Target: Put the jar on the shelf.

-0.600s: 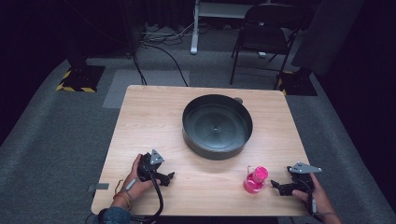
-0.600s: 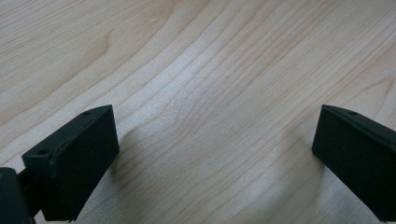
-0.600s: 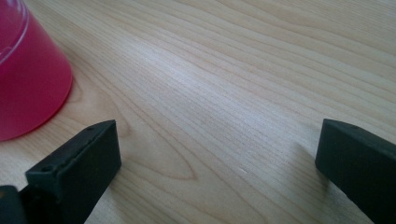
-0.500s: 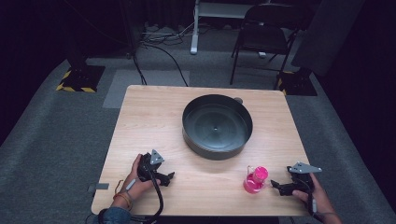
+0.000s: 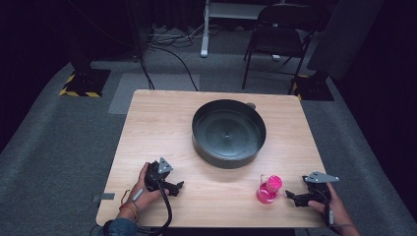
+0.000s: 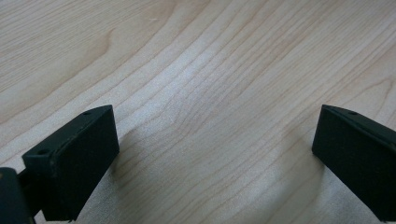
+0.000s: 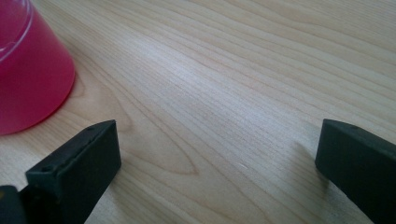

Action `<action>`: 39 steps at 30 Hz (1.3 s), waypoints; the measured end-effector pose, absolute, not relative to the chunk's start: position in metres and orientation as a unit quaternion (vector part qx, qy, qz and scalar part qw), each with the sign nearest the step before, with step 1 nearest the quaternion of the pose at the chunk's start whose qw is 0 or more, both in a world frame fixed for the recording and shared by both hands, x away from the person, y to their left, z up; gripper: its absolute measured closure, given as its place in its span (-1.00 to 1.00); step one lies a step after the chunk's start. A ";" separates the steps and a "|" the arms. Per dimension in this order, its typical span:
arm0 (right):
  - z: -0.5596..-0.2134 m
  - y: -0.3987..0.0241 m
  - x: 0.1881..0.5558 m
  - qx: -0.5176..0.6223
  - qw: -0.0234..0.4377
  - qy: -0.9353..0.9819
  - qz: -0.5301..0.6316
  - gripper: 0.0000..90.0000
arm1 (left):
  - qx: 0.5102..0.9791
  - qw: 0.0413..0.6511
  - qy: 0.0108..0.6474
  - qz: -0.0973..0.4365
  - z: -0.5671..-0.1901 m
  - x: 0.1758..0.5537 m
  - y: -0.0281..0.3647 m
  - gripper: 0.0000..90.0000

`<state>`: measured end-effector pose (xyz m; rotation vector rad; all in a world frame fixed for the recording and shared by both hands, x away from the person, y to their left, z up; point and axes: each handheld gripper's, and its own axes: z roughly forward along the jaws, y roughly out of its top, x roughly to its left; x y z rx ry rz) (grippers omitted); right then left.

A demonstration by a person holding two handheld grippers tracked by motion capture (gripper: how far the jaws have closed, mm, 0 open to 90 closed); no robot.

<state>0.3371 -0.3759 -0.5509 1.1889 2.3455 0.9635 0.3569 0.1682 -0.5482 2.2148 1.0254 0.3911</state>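
Observation:
A clear flask of pink liquid [image 5: 269,190] stands near the wooden table's [image 5: 157,123] front right. Just to its right my right gripper [image 5: 291,196] rests low at the table, open, pointing left toward the flask with nothing between its jaws. In the right gripper view the pink flask [image 7: 28,70] sits at the upper left, beyond the left jaw, and only bare wood lies between the wide jaws of the gripper [image 7: 217,156]. My left gripper [image 5: 178,187] rests at the front left, open, over bare wood [image 6: 215,93]. A large dark round pan [image 5: 228,132] sits at the table's middle.
A small grey disc [image 5: 251,105] lies behind the pan. Off the table stand a folding chair [image 5: 278,39] at the back, cables on the floor and two black stands with yellow-striped bases [image 5: 81,83]. Bare wood spreads across the table's left half.

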 end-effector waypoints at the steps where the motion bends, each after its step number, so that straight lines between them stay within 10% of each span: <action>1: -0.551 -0.376 0.337 0.418 0.170 0.825 0.340 -1.00 | 0.846 0.329 0.392 0.149 -0.548 0.357 0.168 -1.00; 39: -0.488 -0.350 0.310 0.320 0.161 0.847 0.393 -0.93 | 0.846 0.329 0.393 0.150 -0.548 0.357 0.168 -1.00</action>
